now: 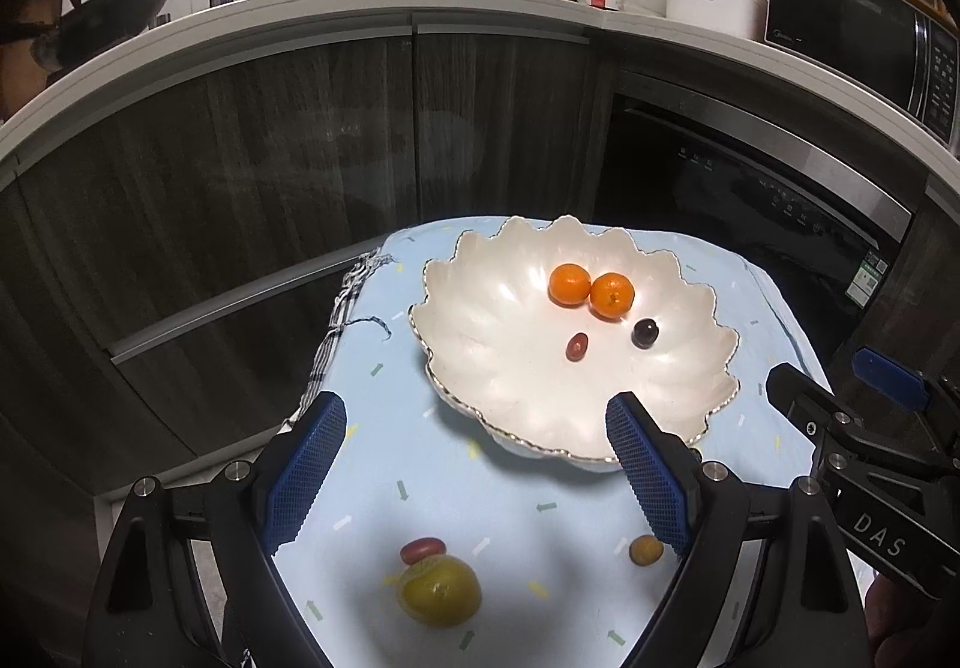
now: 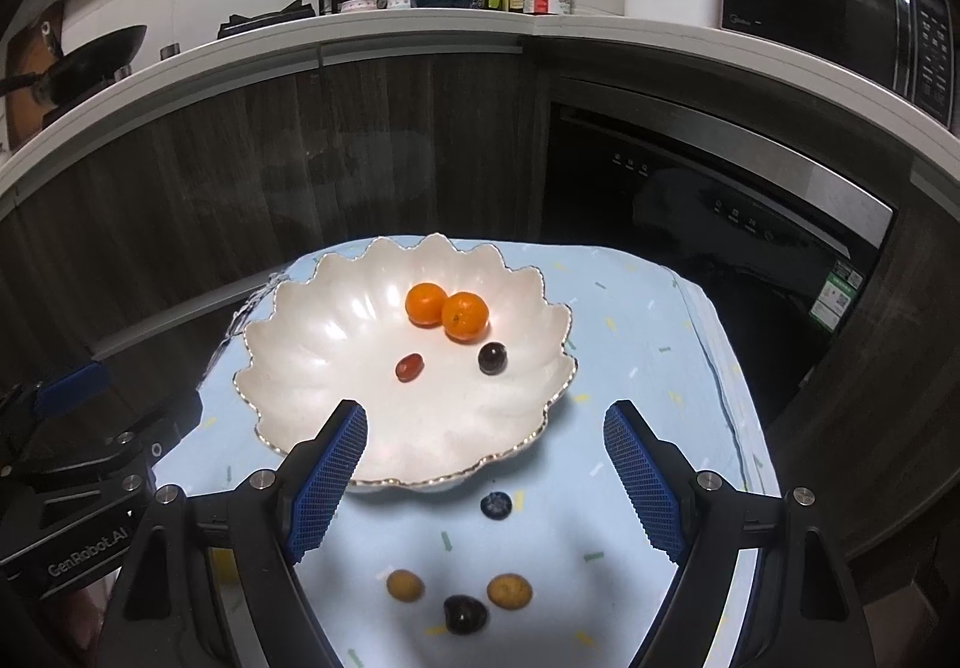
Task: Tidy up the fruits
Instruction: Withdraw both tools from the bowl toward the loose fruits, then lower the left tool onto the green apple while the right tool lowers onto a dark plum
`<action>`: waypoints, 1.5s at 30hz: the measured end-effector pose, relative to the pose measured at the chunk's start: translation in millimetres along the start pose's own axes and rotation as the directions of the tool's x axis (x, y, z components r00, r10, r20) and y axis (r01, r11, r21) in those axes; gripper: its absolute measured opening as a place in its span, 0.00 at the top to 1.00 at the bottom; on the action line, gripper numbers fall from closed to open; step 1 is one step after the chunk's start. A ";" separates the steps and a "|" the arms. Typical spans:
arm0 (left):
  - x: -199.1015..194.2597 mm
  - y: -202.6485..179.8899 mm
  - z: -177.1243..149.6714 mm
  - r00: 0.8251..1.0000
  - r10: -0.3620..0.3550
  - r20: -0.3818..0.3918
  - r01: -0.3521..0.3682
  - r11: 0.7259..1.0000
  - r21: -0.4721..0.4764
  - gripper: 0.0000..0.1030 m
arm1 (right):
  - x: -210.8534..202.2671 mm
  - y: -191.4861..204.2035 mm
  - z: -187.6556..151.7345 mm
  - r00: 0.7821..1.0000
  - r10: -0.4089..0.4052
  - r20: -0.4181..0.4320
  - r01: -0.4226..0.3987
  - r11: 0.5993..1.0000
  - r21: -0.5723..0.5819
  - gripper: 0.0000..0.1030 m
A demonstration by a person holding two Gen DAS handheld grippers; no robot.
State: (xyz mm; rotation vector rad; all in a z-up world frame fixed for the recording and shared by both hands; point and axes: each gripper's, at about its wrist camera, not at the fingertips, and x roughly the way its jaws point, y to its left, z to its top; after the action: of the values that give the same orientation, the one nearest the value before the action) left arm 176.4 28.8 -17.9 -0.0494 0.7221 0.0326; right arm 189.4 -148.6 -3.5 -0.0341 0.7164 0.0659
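Both grippers, left point(image 1: 474, 464) and right point(image 2: 485, 464), gape empty. Bowl point(image 1: 480, 368) just past the fingertips holds two oranges point(image 1: 591, 288) and grapes; a green fruit point(image 1: 440, 591) lies between left fingers, blueberry point(image 2: 496, 505) between right

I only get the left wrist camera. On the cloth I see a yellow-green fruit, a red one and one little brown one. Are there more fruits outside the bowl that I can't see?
Observer: Yes. The right wrist view shows a blueberry on the cloth, just in front of the near rim of the bowl.
Operator: Wow! Any more?
Observer: A dark round fruit sits closer to the camera, apart from the blueberry.
Operator: Is my little brown one all alone?
Observer: No. A second tan fruit lies just right of the dark round fruit.
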 end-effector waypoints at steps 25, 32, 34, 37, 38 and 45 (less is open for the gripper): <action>-8.2 2.5 -43.2 1.000 0.005 -0.014 -0.005 1.000 0.006 0.14 | -6.1 3.3 -42.1 0.999 0.005 -0.032 -0.005 1.000 0.009 0.20; -8.7 3.7 -57.9 1.000 0.016 -0.007 -0.015 0.999 0.028 0.14 | -5.4 2.9 -53.3 0.999 -0.006 -0.039 0.006 1.000 0.013 0.20; -8.4 3.7 -63.4 1.000 0.016 -0.010 -0.016 0.999 0.034 0.14 | -6.5 3.7 -57.4 0.999 -0.010 -0.033 0.010 1.000 0.009 0.20; -8.7 3.8 -69.2 1.000 0.023 -0.005 -0.022 0.999 0.045 0.14 | -8.0 4.7 -62.4 1.000 -0.015 -0.024 0.015 1.000 0.003 0.20; -8.9 3.9 -70.8 1.000 0.026 -0.003 -0.025 0.999 0.047 0.14 | -8.0 5.2 -64.5 1.000 -0.014 -0.023 0.014 1.000 0.000 0.20; -3.4 6.3 -83.2 0.999 0.033 -0.015 -0.033 0.998 0.051 0.14 | -4.0 12.1 -74.8 0.999 0.003 -0.036 -0.004 1.000 -0.026 0.20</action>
State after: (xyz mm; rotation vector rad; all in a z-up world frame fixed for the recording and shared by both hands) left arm 118.7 30.3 -78.2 0.0113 0.7388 0.0454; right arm 136.6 -140.8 -57.4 -0.0589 0.7512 0.0777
